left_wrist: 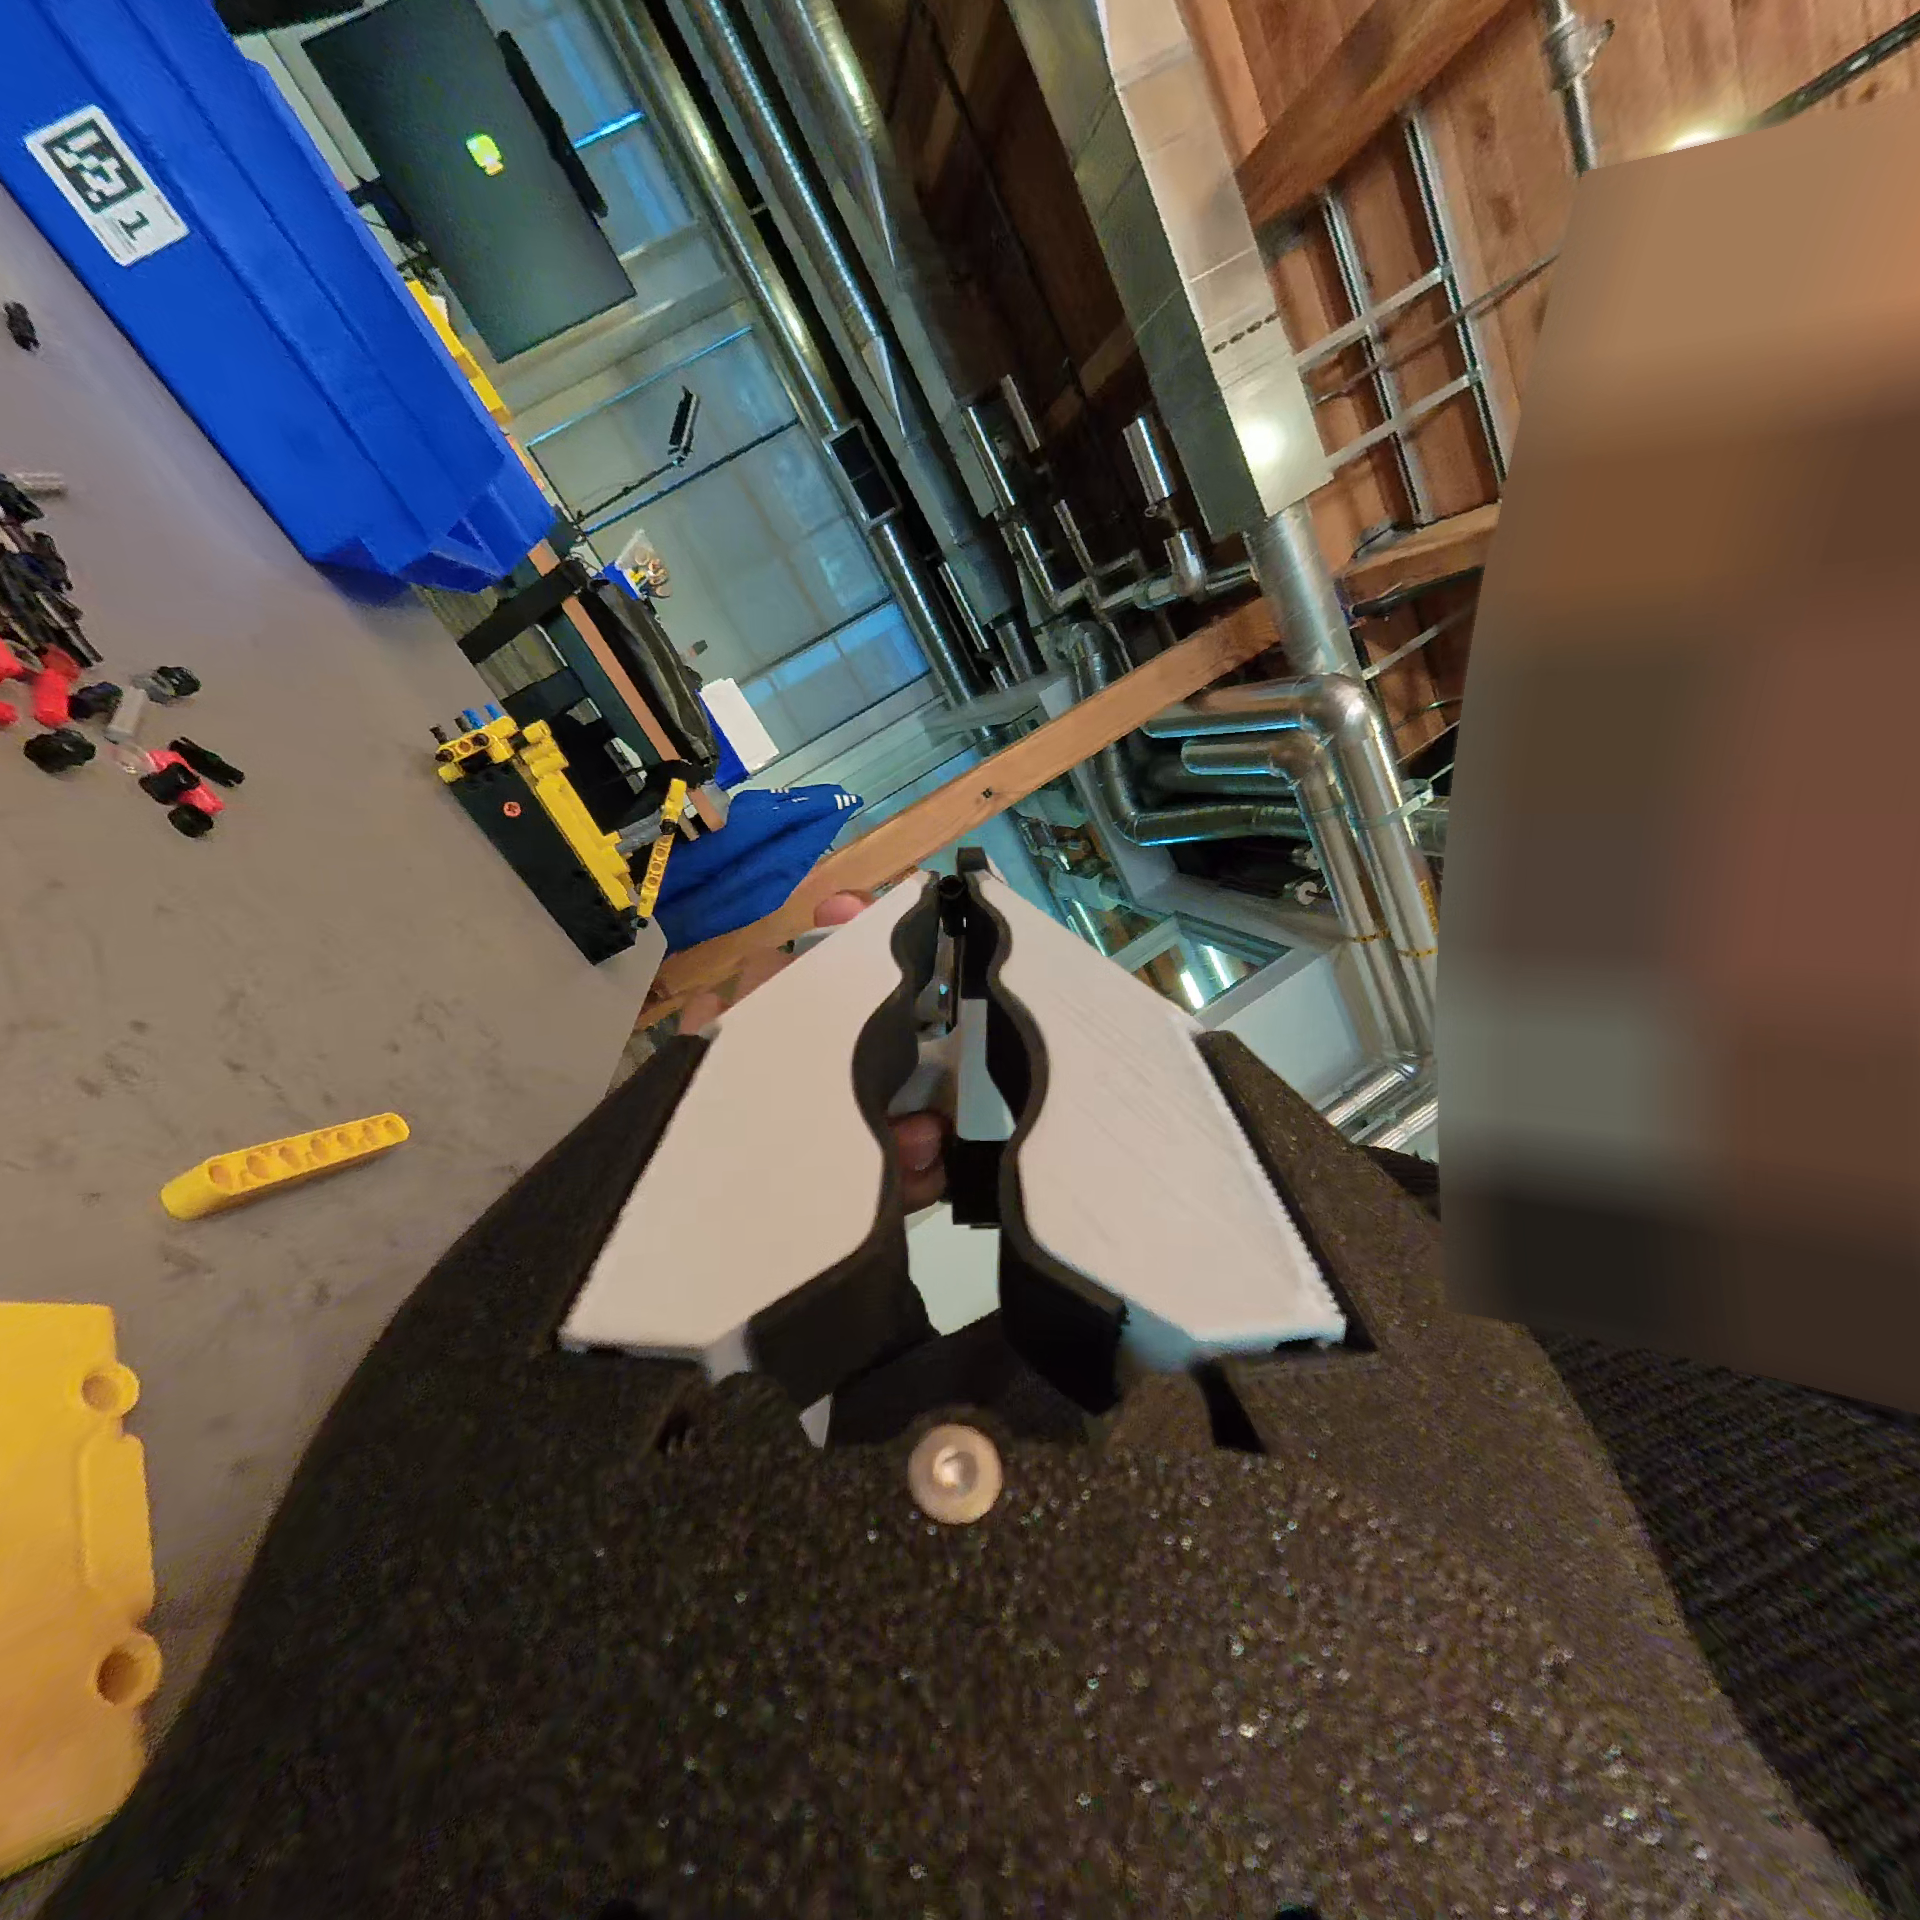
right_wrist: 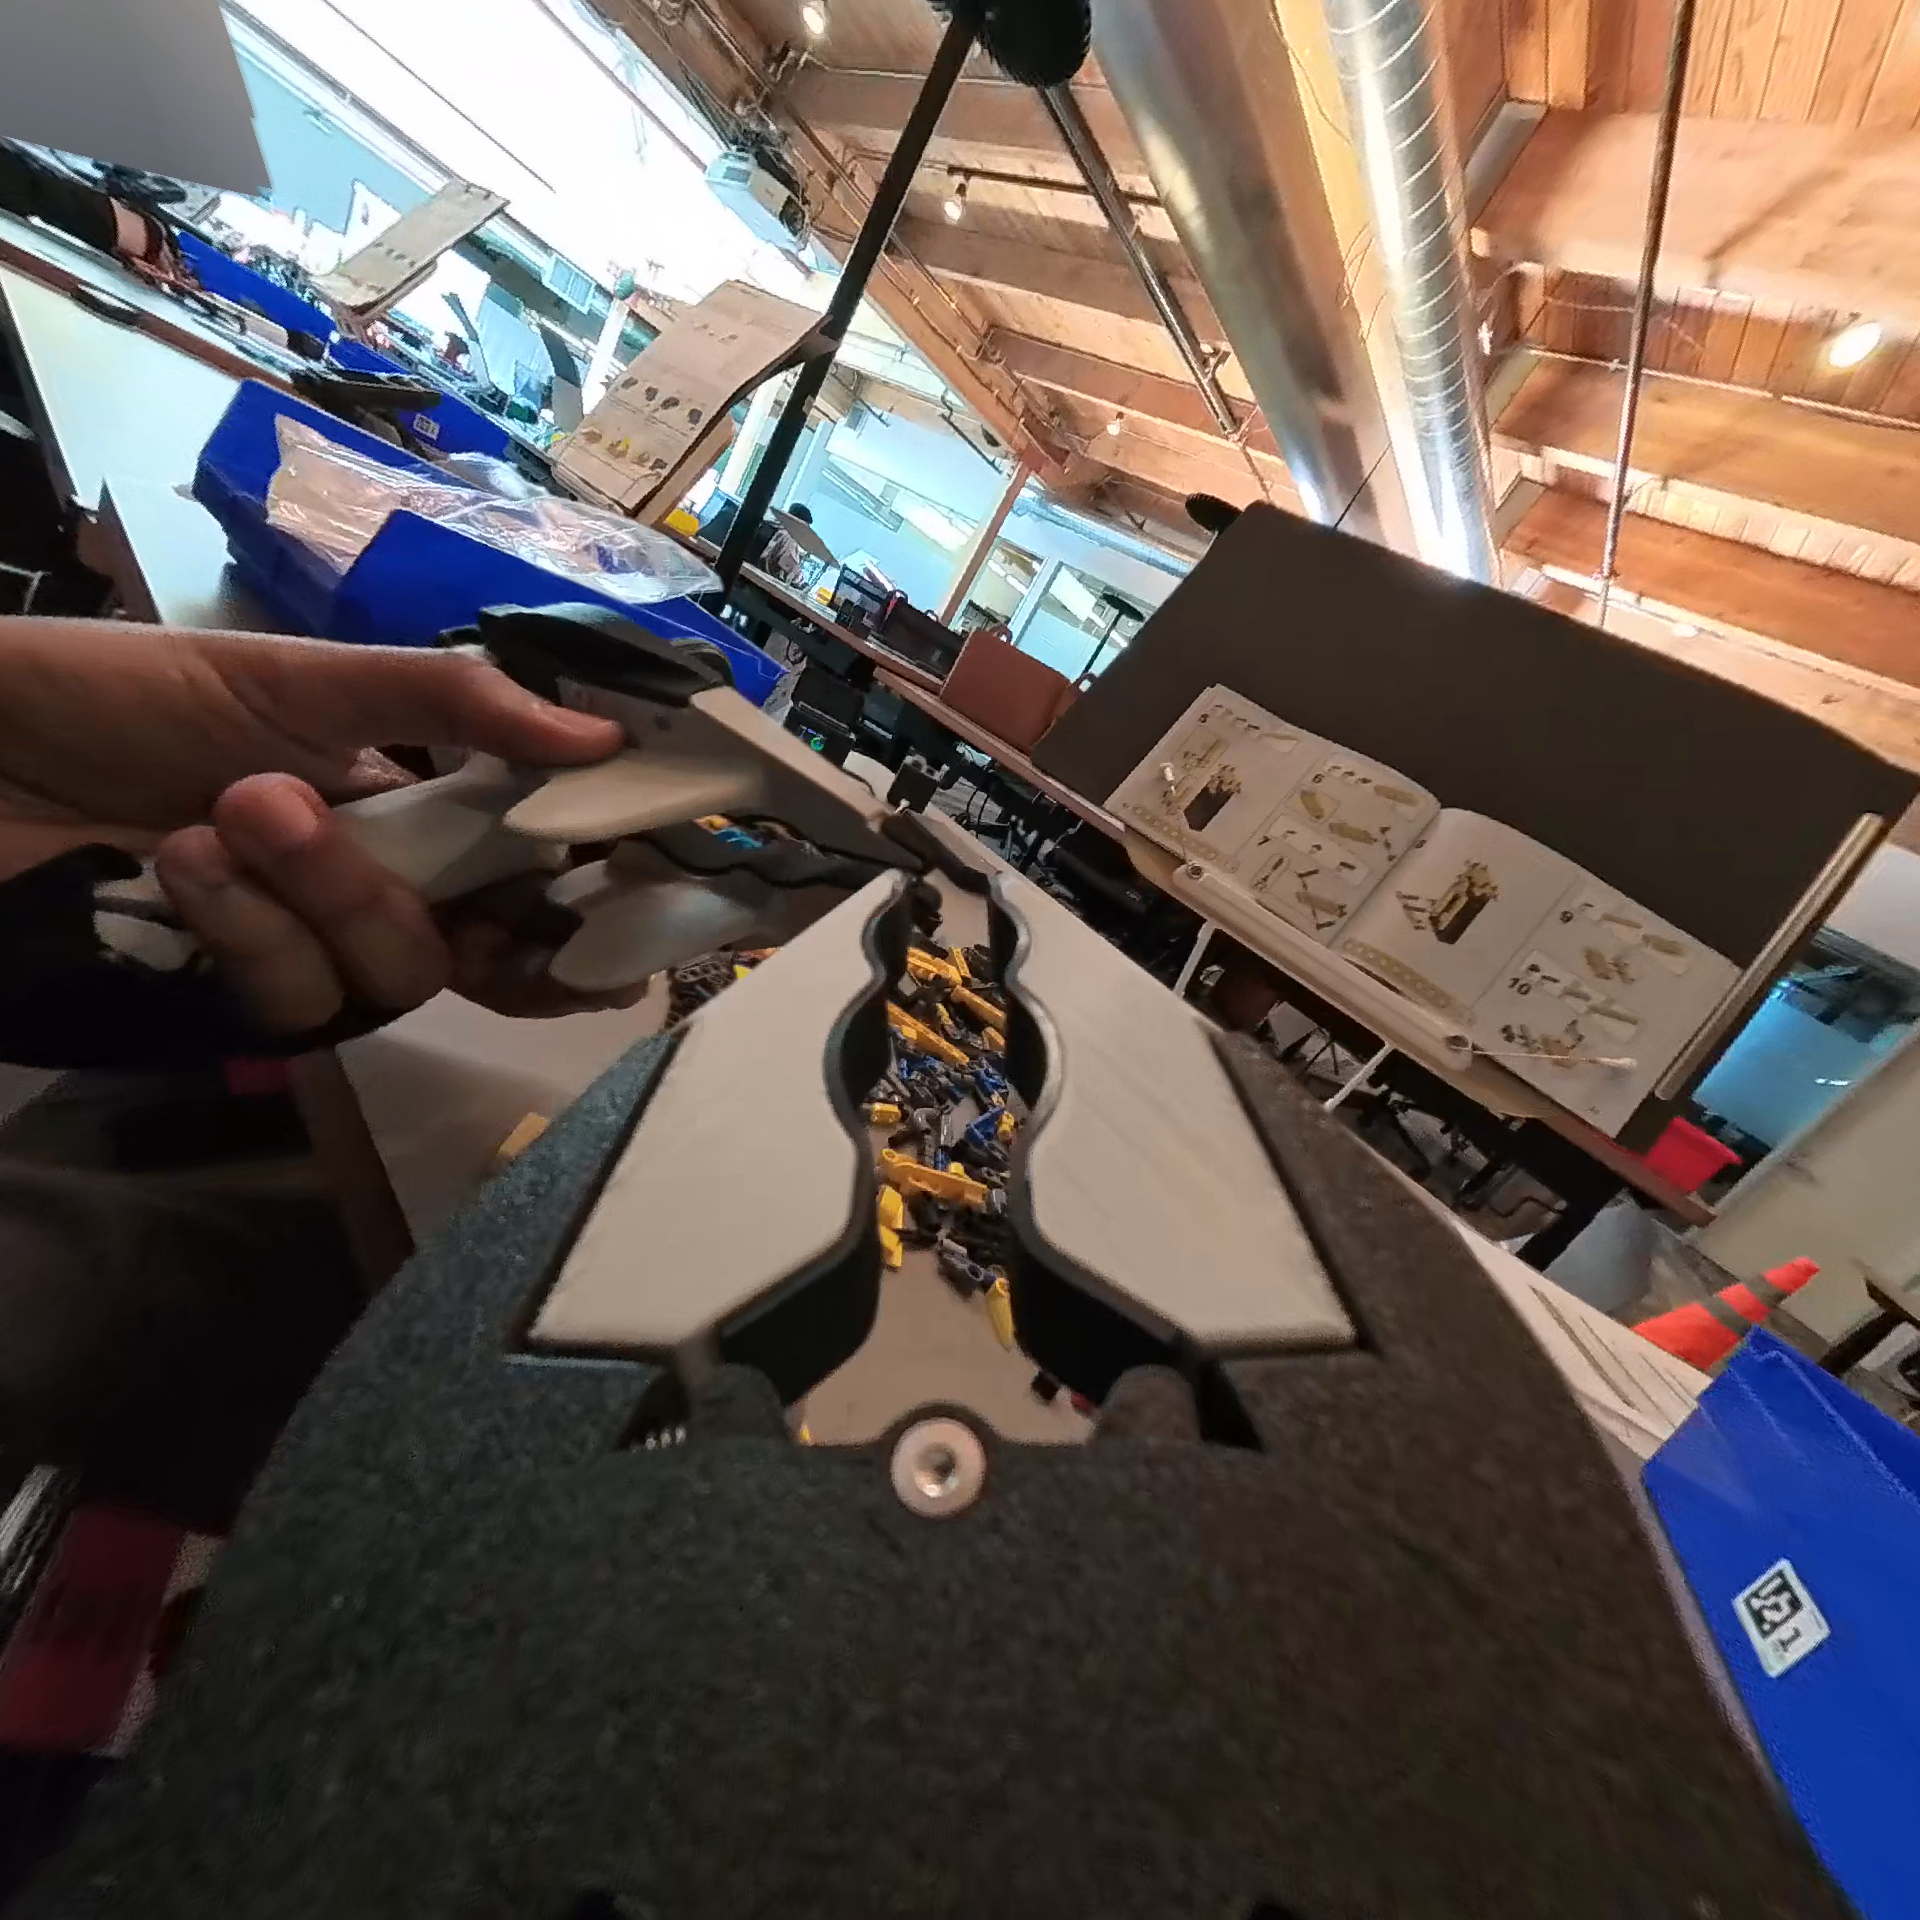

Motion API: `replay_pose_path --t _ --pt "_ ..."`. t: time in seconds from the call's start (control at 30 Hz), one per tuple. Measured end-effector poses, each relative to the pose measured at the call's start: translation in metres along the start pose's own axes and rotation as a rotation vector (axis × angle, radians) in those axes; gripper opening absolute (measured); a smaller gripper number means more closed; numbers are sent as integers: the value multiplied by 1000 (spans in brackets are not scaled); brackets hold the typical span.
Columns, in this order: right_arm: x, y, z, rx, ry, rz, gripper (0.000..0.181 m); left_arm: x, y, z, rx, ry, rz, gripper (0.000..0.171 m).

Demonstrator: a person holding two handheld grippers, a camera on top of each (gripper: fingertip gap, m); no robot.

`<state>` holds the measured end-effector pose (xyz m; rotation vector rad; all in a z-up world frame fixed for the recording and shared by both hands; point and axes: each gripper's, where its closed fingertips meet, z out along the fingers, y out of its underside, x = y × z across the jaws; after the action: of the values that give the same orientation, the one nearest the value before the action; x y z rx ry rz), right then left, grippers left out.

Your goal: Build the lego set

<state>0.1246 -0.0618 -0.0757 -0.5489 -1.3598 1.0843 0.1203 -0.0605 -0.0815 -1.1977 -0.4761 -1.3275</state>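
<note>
Left tongs are pressed together at the tips on a small black pin, held up off the grey tabletop. Right tongs stand slightly spread with nothing between them, their tips just beside the pin. We judge the pin light, stiff and slick plastic, apt to twist or pop out, so it is best gripped across its middle. The pads hide most of it, and we cannot tell whether the right tongs touch it. Through the right gap lies a pile of small pieces, too jumbled to sort. Farther out are a yellow beam, a blue bin and an open booklet.
</note>
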Motion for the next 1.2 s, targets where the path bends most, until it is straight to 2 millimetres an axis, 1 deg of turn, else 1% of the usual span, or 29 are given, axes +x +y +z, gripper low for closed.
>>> replay_pose_path --t 0.13,0.2,0.33,0.77,0.97,1.1,1.2 --pt "-8 3 1 -11 -40 15 14 1 1 1 -6 10 -9 3" --pt "-7 4 1 -10 -42 23 14 1 2 1 -12 11 -9 3" --pt "-8 4 1 -7 -50 25 5 1 3 2 -20 11 -8 3" --pt "-7 8 3 -32 -46 30 5 -3 2 2 -19 -20 -18 3" --pt "-8 9 2 -30 -49 37 5 -4 3 2 -40 -65 45 3" --pt "-9 12 0 -39 -82 89 4 -6 6 2 -81 -122 131 3" --pt "-9 12 -1 -34 -91 108 5 -6 7 3 -99 -142 164 3"
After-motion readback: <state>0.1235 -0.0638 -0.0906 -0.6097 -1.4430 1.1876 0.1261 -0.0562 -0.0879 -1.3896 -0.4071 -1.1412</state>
